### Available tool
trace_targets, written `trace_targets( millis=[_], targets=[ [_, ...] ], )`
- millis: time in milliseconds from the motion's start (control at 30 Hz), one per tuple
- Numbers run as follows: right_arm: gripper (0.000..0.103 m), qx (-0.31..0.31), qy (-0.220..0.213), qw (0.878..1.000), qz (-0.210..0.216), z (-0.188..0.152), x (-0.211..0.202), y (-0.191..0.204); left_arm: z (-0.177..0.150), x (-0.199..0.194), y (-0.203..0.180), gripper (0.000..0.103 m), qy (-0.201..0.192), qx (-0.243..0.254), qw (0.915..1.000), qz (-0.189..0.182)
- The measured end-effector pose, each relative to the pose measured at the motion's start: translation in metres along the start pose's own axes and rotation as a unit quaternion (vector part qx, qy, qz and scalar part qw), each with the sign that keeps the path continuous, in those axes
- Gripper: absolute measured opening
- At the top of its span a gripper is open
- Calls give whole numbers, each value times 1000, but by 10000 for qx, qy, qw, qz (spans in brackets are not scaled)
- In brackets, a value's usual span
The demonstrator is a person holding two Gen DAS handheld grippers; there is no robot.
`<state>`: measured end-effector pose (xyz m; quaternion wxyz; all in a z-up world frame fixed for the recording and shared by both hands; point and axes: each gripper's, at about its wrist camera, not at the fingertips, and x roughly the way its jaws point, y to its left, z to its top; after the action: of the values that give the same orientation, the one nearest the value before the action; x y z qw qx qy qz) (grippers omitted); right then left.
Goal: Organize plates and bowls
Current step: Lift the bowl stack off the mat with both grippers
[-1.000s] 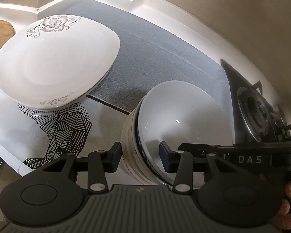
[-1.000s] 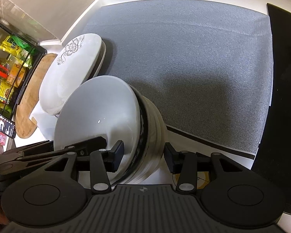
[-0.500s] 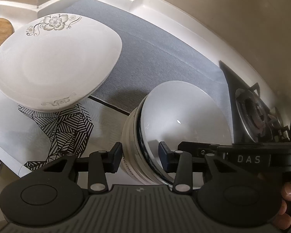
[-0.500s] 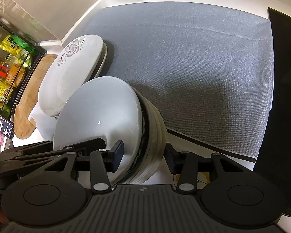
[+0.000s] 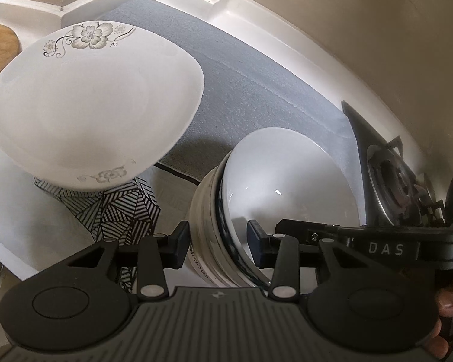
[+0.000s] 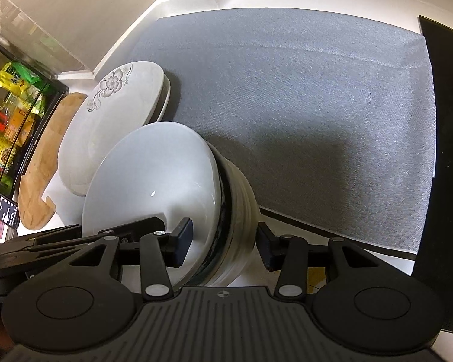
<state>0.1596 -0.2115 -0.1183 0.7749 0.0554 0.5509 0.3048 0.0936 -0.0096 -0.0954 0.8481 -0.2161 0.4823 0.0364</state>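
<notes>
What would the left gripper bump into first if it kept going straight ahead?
The left gripper already has the rim of the stack of bowls between its fingers, so it would probably meet that stack first. Beyond it lies the grey mat.

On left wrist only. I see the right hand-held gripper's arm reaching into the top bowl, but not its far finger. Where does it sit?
Observer: The right hand-held gripper straddles the rim of the bowl stack: one finger is inside the top bowl, and the other is against the stack's outer wall. The pads look pressed.
Operator: Flowered plate, is it single?
Observer: No. A second plate shows its rim underneath.
Operator: What is beyond the wooden board?
Observer: A black rack holding yellow and green packets.
</notes>
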Motion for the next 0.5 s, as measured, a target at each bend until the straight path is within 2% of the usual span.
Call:
trace_targets(
  millis=[233,500],
  targets=[
    [39,350,-214,9992,32,-1,-2,-6,9,3,4,43,103,216,9996,-160],
    [38,755,-566,9952,-252,-14,-8,0,23,10,6,43,246,669,9961,-511]
  ],
)
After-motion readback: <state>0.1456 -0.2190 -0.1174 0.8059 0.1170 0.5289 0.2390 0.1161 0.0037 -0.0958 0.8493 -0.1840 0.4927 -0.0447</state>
